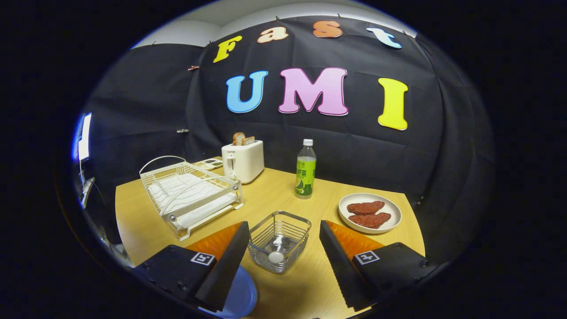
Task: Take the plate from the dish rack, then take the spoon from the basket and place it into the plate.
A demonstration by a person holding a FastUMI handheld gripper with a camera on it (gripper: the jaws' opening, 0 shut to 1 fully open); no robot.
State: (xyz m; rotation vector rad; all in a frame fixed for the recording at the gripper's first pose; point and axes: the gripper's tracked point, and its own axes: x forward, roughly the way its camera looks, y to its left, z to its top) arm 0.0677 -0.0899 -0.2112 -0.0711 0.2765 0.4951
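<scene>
Wooden surface (274,195): wire basket (279,241) at lower centre holding spoon (278,253), between spread fingers of empty gripper (279,261); blue plate (241,297) lower left.

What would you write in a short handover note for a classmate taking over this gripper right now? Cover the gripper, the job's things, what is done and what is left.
Gripper: open, holding nothing, fingers either side of the wire basket.
Spoon: lying in the basket, between the fingers.
Blue plate: on the table under the left finger, out of the dish rack. The rack holds no plate.
Done: the plate looks already taken from the rack.
Left: grasp the spoon, lift it from the basket and set it in the blue plate.
Nearby: toaster, green bottle, white plate with meat.
</scene>
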